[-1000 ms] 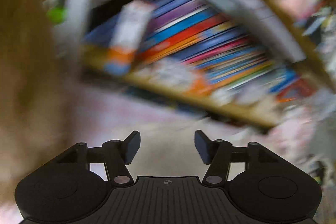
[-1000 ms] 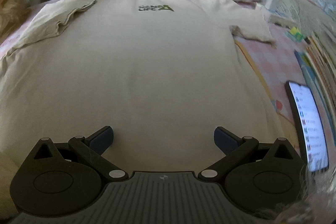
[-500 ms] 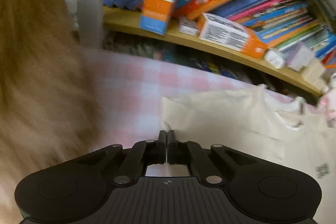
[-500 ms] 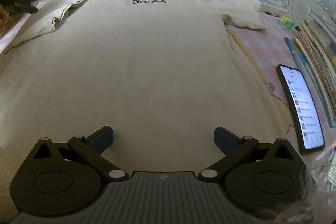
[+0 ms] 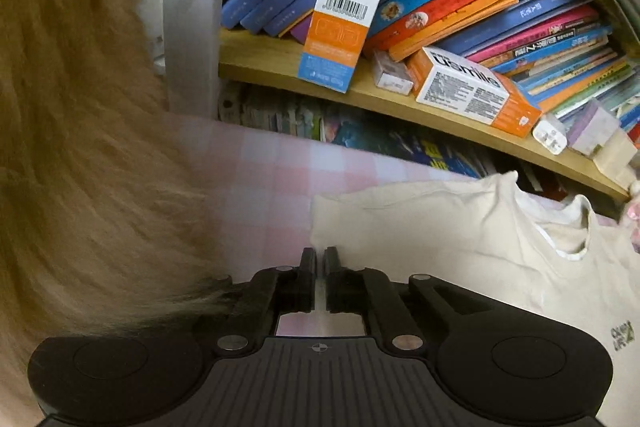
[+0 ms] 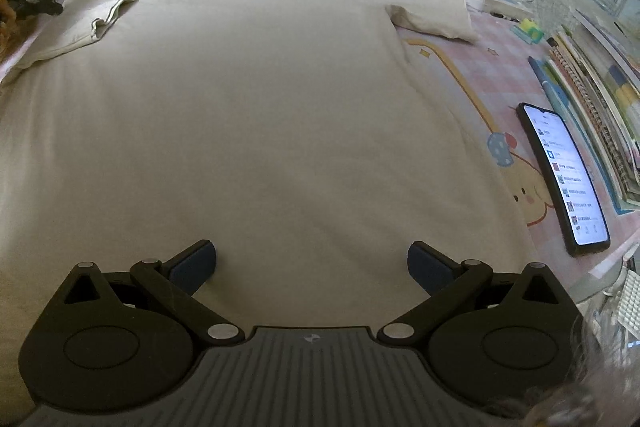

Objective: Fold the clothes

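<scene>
Fur (image 5: 80,147), tawny and long, fills the far left of my left wrist view and brushes the housing of my left gripper (image 5: 319,259); whether it belongs to an animal or a throw I cannot tell. If it is alive and shifts, it could drag across the cloth and spoil the lie. The left gripper's jaws are pinched nearly together on the corner of the sleeve (image 5: 400,223) of the cream T-shirt (image 6: 256,115), with only a thin edge of fabric between them. That bite looks shallow, so I judge a quick pull could slip the hem free, or lift one layer and leave the other behind. The sleeve already has a turned-back edge in the right wrist view, and carrying it over carelessly could trap that crease inside the fold.

The shirt lies face up and spread flat on the pink checked cover (image 5: 280,187), collar toward the bookshelf (image 5: 400,95), print showing. My right gripper (image 6: 312,263) hangs over the hem end with its jaws wide apart, holding nothing; with that end unpinned, a tug from the left may skew the whole body.

Further right, a lit phone (image 6: 564,179) lies just beside the shirt's side seam. A sweeping fold could catch it.
</scene>
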Demonstrator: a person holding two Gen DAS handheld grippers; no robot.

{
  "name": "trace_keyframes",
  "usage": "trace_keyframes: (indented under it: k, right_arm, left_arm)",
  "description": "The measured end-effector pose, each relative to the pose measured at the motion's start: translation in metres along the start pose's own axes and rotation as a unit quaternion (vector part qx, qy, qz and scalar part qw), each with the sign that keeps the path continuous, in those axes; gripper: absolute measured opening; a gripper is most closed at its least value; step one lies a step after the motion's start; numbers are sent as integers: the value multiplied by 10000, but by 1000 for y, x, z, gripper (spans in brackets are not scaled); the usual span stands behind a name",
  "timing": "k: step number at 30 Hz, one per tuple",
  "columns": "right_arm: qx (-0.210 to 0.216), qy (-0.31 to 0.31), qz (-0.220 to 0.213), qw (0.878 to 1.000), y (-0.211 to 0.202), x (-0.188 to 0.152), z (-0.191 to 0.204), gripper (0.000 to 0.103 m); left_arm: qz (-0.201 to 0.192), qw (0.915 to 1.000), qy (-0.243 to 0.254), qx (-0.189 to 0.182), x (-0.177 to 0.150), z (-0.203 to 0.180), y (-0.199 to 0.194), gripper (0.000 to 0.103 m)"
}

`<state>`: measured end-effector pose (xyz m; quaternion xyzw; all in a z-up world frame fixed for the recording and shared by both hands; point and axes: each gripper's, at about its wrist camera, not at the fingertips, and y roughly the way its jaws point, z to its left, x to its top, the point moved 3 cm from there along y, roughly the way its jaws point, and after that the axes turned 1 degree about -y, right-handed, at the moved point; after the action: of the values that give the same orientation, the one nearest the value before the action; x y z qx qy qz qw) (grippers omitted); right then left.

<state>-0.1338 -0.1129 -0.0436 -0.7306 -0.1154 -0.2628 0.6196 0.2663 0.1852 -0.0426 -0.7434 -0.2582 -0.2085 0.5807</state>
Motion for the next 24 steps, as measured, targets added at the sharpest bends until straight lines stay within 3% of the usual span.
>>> trace_keyframes:
  k: [3, 9, 17, 24]
  right_arm:
    - [2, 1, -21, 10000, -2, -3, 2, 103]
    - [33, 20, -73, 10000, -7, -10, 8, 103]
    - [409, -411, -272, 9980, -2, -2, 8, 103]
    - [668, -731, -466, 9940, -1, -1, -7, 103]
  left_arm:
    - [25, 9998, 127, -139, -5, -5, -11, 23]
    - [-209, 9992, 165, -287, -43, 7, -65, 59]
    - [-251, 9995, -132, -164, -134, 5, -146, 71]
    - [53, 9999, 94, 118, -202, -39, -191, 83]
